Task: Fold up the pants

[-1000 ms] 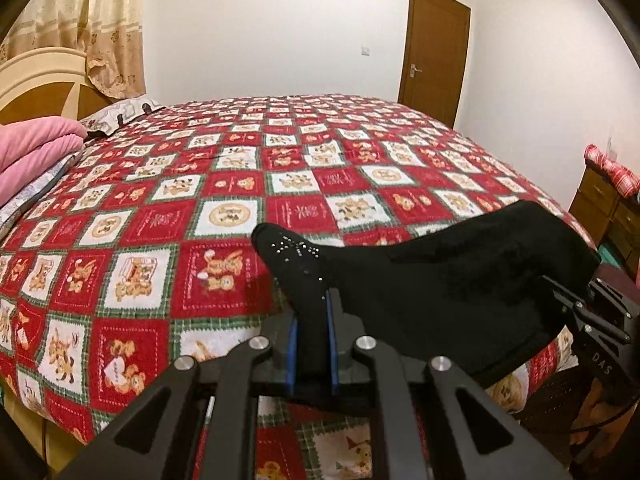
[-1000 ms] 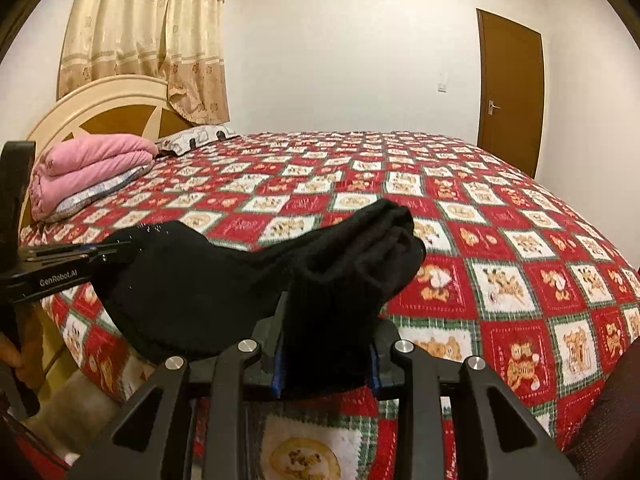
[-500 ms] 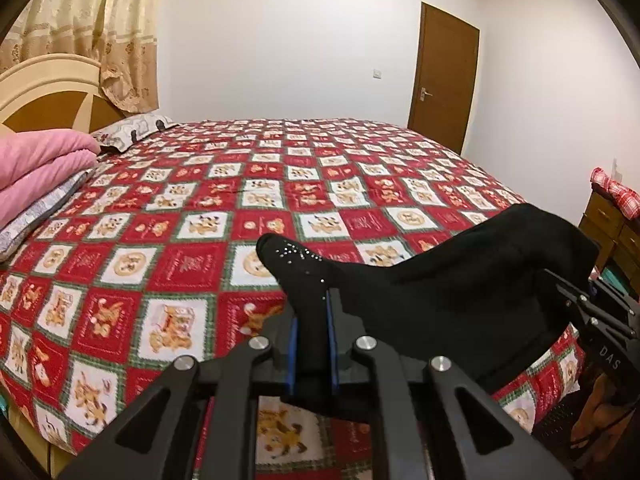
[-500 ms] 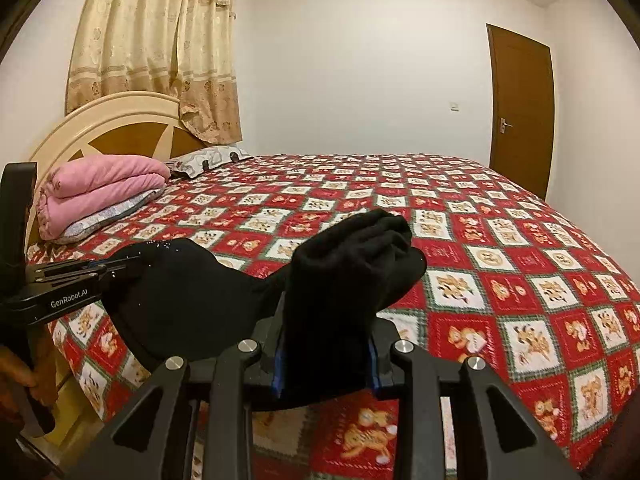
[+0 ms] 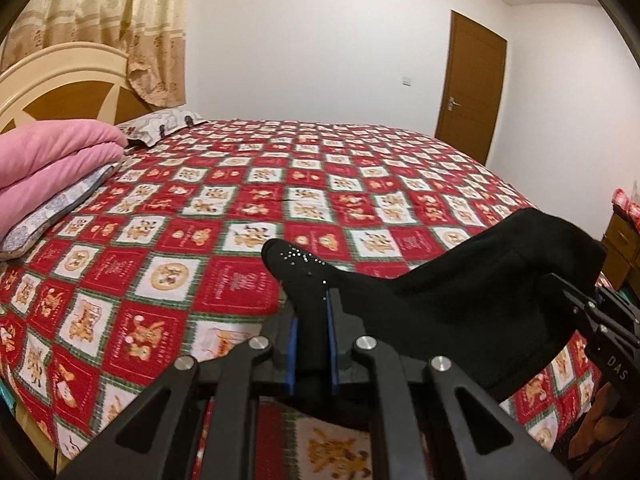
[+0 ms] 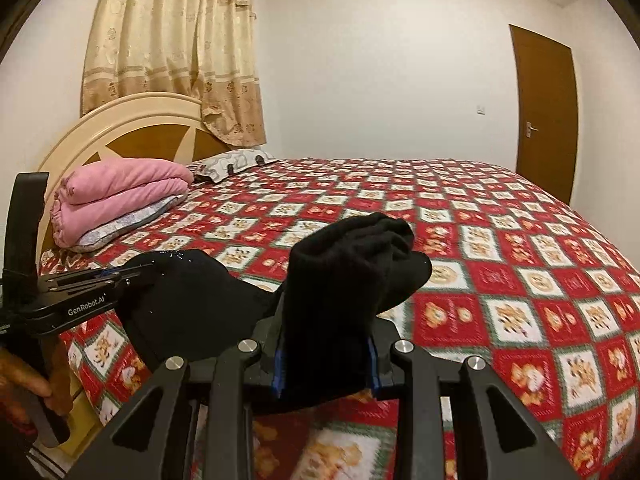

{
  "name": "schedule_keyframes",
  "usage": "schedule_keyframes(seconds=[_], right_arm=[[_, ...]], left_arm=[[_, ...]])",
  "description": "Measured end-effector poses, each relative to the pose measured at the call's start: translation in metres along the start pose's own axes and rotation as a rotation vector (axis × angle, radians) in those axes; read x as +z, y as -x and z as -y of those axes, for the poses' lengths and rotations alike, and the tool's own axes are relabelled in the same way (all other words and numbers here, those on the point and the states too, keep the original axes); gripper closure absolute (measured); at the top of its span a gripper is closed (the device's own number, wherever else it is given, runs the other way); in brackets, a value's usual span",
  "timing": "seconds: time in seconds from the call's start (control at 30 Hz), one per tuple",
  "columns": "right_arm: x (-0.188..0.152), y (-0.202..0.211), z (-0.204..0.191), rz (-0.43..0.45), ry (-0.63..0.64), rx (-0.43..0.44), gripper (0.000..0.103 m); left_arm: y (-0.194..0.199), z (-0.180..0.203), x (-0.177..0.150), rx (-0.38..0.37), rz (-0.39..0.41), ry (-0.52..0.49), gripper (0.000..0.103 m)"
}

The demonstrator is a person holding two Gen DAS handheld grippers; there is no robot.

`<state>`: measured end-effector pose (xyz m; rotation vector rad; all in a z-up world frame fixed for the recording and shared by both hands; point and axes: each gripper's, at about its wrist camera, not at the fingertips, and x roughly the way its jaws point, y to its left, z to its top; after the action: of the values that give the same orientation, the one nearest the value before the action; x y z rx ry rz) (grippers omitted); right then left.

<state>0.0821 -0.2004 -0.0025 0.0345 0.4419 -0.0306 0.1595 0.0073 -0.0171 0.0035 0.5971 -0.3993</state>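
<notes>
Above the near edge of the bed (image 5: 248, 184), the black pants (image 5: 460, 300) hang stretched sideways between both tools: left tool (image 5: 312, 340) pinching one end, right tool (image 6: 326, 360) pinching a thicker bunch, the bedspread lying ahead.

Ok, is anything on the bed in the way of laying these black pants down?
Nothing visible: the red patchwork quilt ahead of the black fabric pants is bare; the folded pink blanket sits off by the headboard.
</notes>
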Motion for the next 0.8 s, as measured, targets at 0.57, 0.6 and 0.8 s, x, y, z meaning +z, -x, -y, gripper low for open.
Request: schedule_keyframes(seconds=[0.57, 0.6, 0.8], right_arm=[[0.030, -0.088, -0.066, -0.022, 0.018, 0.157, 0.072], [0.031, -0.092, -0.070, -0.021, 0.020, 0.166, 0.072], [0.044, -0.122, -0.108, -0.004, 0.067, 0.216, 0.072]], left_arm=[[-0.011, -0.086, 0.021, 0.194, 0.038, 0.081, 0.091], [-0.010, -0.090, 0.021, 0.208, 0.039, 0.081, 0.091], [-0.011, -0.117, 0.029, 0.316, 0.072, 0.064, 0.091]])
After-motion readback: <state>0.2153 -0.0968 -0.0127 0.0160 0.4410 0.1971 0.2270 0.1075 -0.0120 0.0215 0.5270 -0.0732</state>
